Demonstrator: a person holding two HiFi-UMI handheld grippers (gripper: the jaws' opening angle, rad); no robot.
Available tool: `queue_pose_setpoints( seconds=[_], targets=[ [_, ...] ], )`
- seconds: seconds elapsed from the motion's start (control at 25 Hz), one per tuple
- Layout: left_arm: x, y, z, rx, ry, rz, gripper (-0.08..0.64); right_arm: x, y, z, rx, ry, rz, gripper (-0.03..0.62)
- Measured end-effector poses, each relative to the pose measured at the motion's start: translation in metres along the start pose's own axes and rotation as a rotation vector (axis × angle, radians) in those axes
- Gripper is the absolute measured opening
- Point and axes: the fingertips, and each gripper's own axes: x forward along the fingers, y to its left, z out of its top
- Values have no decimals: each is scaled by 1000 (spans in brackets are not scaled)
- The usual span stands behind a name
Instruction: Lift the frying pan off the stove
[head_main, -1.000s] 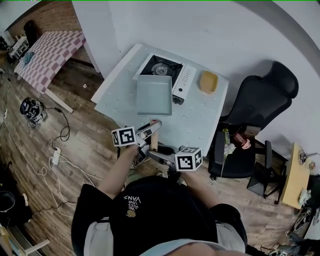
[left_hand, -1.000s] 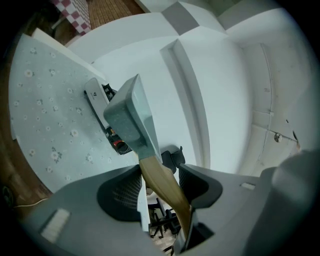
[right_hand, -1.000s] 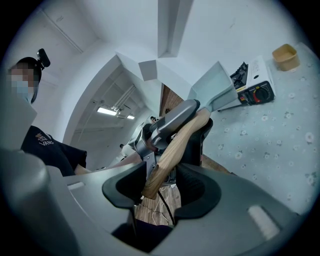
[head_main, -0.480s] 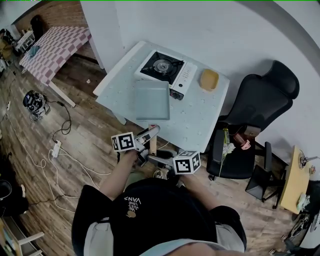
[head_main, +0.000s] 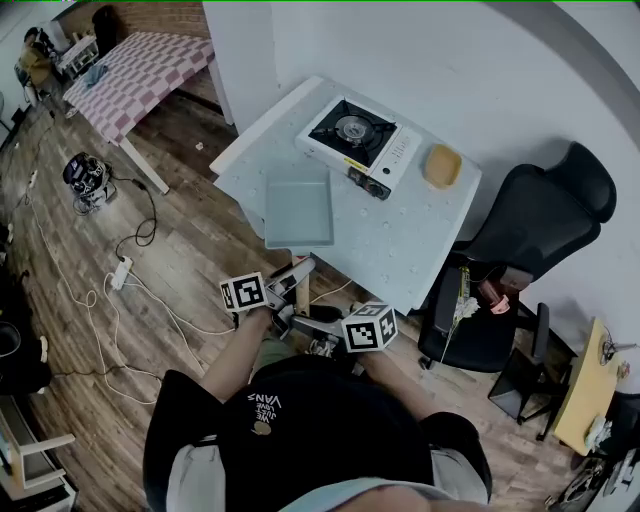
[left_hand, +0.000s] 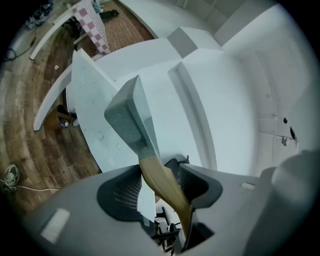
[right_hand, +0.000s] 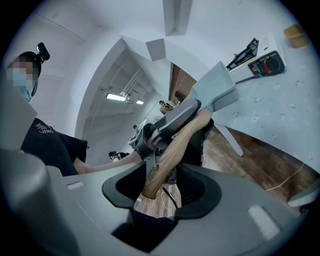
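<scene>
A square grey-green frying pan (head_main: 298, 205) with a wooden handle (head_main: 301, 290) hangs over the near-left edge of the white table (head_main: 400, 235), well apart from the stove (head_main: 358, 135). The stove's burner is bare. My left gripper (head_main: 290, 283) is shut on the handle close to the pan. In the left gripper view the handle (left_hand: 162, 185) runs between both pads up to the pan (left_hand: 131, 120). My right gripper (head_main: 303, 316) grips the handle's free end (right_hand: 167, 157) from the right, just behind the left gripper (right_hand: 172, 120).
A yellow dish (head_main: 442, 165) lies on the table right of the stove. A black office chair (head_main: 520, 250) stands at the table's right side. A checked table (head_main: 140, 75) is at the far left, with cables and a power strip (head_main: 120, 270) on the wooden floor.
The pan has come away from the stove's front toward the person and now overhangs the table's near edge. Both grippers moved back with it, slightly lower.
</scene>
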Motion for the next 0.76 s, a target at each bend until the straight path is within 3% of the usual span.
queue_pose_setpoints(
  seconds=[0.4, 0.76],
  targets=[
    [-45, 12, 21, 11, -97, 56, 230, 33, 15, -8, -47, 92, 65, 193],
    [-57, 11, 30, 15, -121, 61, 227, 43, 21, -8, -77, 121, 70, 193]
  ],
)
